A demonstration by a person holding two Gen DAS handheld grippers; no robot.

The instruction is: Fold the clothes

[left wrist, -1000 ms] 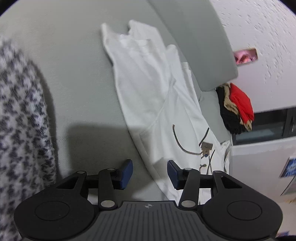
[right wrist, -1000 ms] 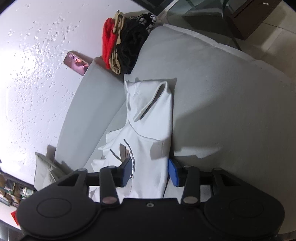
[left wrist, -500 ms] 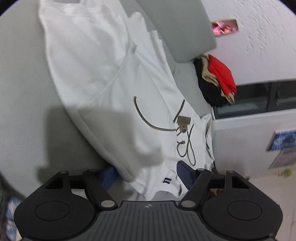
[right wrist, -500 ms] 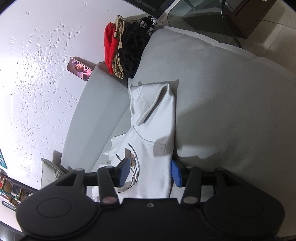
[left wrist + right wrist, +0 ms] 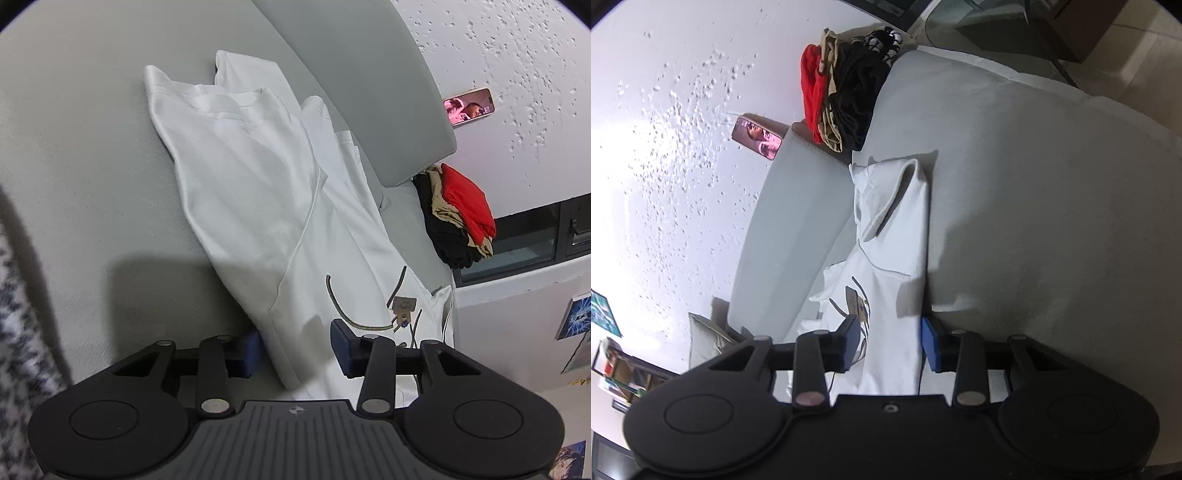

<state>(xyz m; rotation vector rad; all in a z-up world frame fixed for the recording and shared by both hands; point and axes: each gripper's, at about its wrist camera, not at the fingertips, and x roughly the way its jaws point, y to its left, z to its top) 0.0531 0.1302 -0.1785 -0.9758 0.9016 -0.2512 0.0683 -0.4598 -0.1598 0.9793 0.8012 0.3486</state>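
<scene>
- White hoodie (image 5: 266,206) lies long on grey sofa (image 5: 92,147), near end cut off under both tools.
- left gripper (image 5: 295,347) closing, hem between pads, contact unclear.
- right gripper (image 5: 890,345) closing, likewise.
- Clothes pile (image 5: 842,92) partly hidden.

The left black hand-held gripper with blue pads (image 5: 295,347) is angled downward, and its jaws are being closed, with white cloth lying between them; whether the pads press on it cannot be told. The right black hand-held gripper with blue pads (image 5: 889,343) is likewise pointed downward, and its jaws are being closed around white cloth, the pads seen just beside its edges.
</scene>
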